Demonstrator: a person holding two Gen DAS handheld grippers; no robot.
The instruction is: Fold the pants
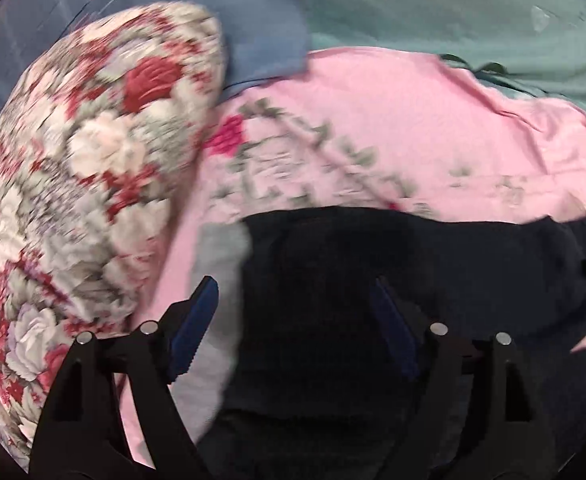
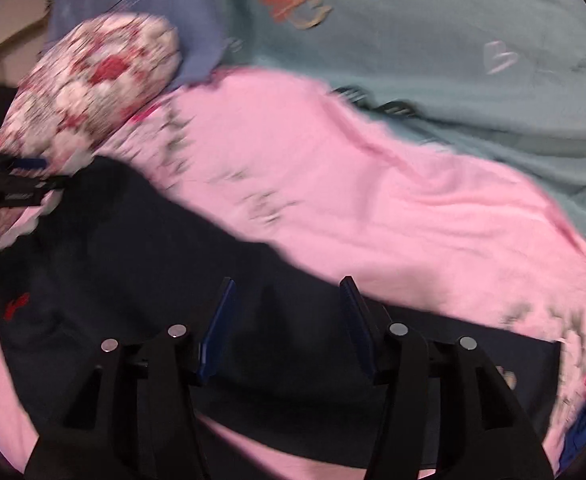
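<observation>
Pants (image 1: 393, 280), dark navy and soft, lie under and ahead of my left gripper (image 1: 297, 312), jaws wide apart with nothing pinched; a pale grey panel (image 1: 221, 280) shows by the left jaw, the floral pillow (image 1: 85, 168) beyond. I judge the limp fold could slump open. On the right view, my right gripper (image 2: 289, 312) gapes empty over the pants (image 2: 133, 260) on the pink sheet (image 2: 373, 200).

Bedroom, floral pillow (image 1: 81, 160), pink bedsheet (image 2: 373, 184)
</observation>
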